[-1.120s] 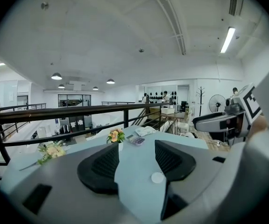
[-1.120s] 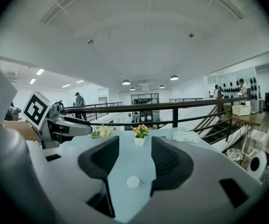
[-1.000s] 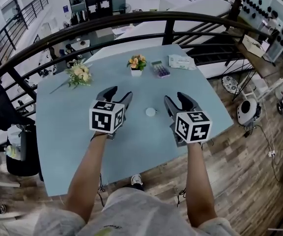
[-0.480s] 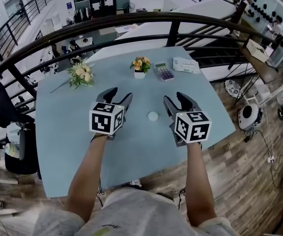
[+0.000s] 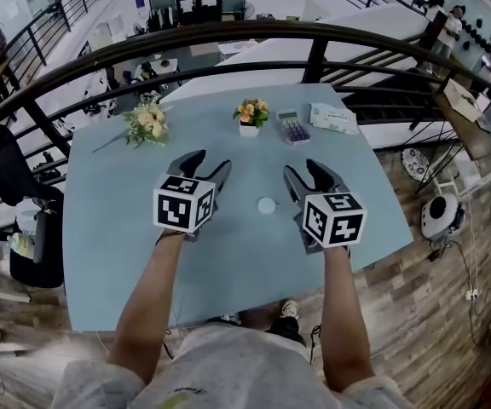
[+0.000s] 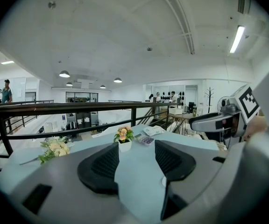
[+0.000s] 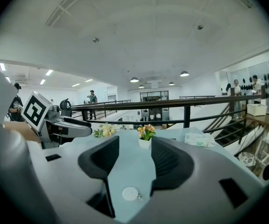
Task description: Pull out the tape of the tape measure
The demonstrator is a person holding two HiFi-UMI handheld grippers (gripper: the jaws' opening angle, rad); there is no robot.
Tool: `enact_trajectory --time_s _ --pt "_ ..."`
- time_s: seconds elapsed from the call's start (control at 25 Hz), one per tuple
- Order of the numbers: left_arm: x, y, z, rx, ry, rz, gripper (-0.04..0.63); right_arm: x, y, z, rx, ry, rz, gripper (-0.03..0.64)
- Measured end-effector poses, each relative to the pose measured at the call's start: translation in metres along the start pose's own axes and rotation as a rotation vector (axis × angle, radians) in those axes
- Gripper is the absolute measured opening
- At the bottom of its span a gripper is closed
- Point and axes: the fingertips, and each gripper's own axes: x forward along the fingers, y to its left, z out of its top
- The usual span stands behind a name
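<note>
Although both grippers hover over the table [image 5: 109, 237], no step of the task shows as done.

- Item: tape measure [image 5: 267, 204]. Small, round and white, it lies flat on the bare top between the two grippers, nearer the right one. No tape is seen drawn from it.
- Item: left gripper [image 5: 207, 162]. Jaws wide, nothing between them, apart from the tape measure.
- Item: right gripper [image 5: 302, 170]. Jaws wide, nothing held. In its own view the tape measure [image 7: 130, 193] lies on the table low between the jaws, untouched.
- Far side of table: potted flowers [image 5: 250, 114], loose bouquet [image 5: 147, 122].
- Left to do, as I judge it: the whole task, namely grip the tape measure, catch the tape's end and draw it out.
</note>
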Motion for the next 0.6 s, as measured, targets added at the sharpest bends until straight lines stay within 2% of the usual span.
enact_trajectory --time_s 0.6 --pt "0.031 -0.039 0.008 0.010 -0.005 0.111 0.242 0.012 -0.056 0.002 -0.034 0.014 0.162 0.199"
